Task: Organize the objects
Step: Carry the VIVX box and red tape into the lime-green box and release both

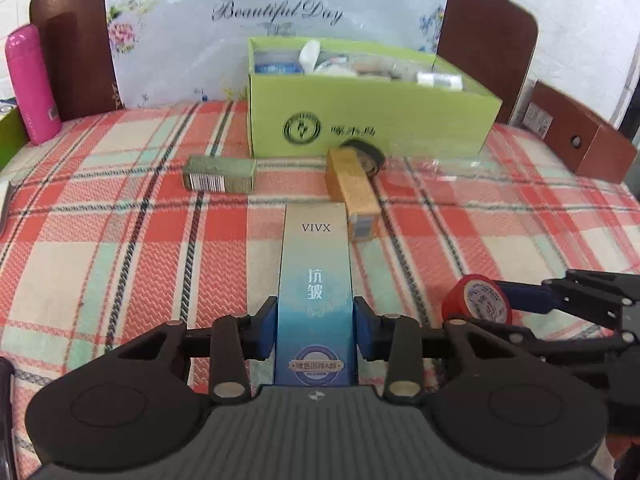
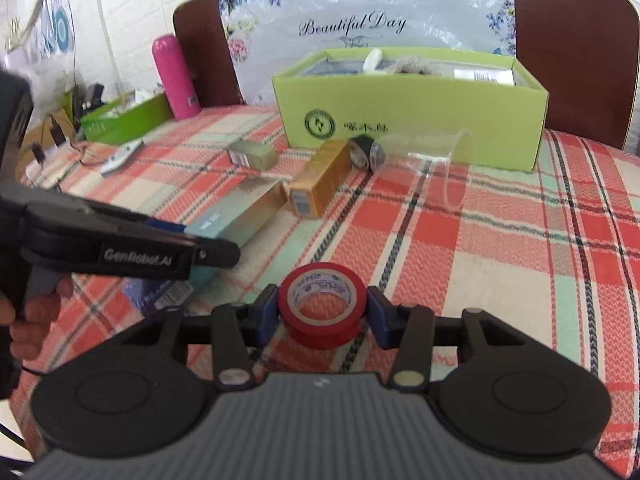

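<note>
A long blue-and-silver VIVX carton (image 1: 314, 264) lies on the plaid tablecloth, pointing toward the open green cardboard box (image 1: 360, 120). My left gripper (image 1: 315, 320) has both blue pads pressed against the carton's sides near its closer end. In the right wrist view, a red tape roll (image 2: 322, 304) lies flat on the cloth, and my right gripper (image 2: 322, 312) is shut on it with a pad touching each side. That view also shows the left gripper (image 2: 208, 240) coming in from the left over the carton (image 2: 240, 216). The green box (image 2: 420, 120) holds several small items.
A gold carton (image 2: 320, 178), a black tape roll (image 2: 362, 152), a small olive box (image 2: 252, 154) and a clear plastic cup (image 2: 440, 160) on its side lie in front of the green box. A pink bottle (image 2: 176, 78) and a green tray (image 2: 124, 118) stand far left. Brown chair backs rise behind.
</note>
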### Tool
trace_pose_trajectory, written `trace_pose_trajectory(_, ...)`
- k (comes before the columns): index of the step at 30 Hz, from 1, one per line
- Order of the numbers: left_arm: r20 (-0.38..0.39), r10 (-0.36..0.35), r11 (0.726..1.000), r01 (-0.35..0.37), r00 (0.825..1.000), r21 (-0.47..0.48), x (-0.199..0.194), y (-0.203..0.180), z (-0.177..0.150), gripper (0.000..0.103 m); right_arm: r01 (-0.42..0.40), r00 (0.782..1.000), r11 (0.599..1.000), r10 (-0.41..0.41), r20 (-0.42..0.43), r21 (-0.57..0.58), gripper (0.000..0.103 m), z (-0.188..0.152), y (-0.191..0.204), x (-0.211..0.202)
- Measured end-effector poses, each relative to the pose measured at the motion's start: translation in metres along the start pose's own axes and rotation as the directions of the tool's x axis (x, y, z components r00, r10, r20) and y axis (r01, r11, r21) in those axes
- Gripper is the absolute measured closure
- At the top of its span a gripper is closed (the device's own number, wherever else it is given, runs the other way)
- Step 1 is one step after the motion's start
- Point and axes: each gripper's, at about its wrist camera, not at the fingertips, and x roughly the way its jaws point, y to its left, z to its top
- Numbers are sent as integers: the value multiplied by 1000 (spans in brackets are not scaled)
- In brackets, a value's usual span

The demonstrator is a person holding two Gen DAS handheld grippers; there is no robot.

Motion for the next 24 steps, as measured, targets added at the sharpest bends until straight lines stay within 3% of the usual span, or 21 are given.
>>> trace_pose_trajectory(6, 137, -91, 996, 90, 986, 14, -30, -4, 46, 63, 16, 990, 1000, -14, 138, -14, 57, 45, -14, -22)
trace_pose_trajectory(13, 230, -145, 989, 140, 962, 39, -16, -20, 123, 63, 98, 955, 995, -89, 281, -18, 57, 110, -41, -22)
trace_pose_trajectory(19, 233, -111, 993, 120, 966, -24, 26, -16, 183, 63, 197, 930, 980, -181, 319, -19, 57, 164, -72, 12)
trace_pose_trajectory(24, 212, -95, 993, 108, 973, -52, 64, -10, 203, 63, 222, 924, 975, -206, 323, -14, 57, 180, -88, 51)
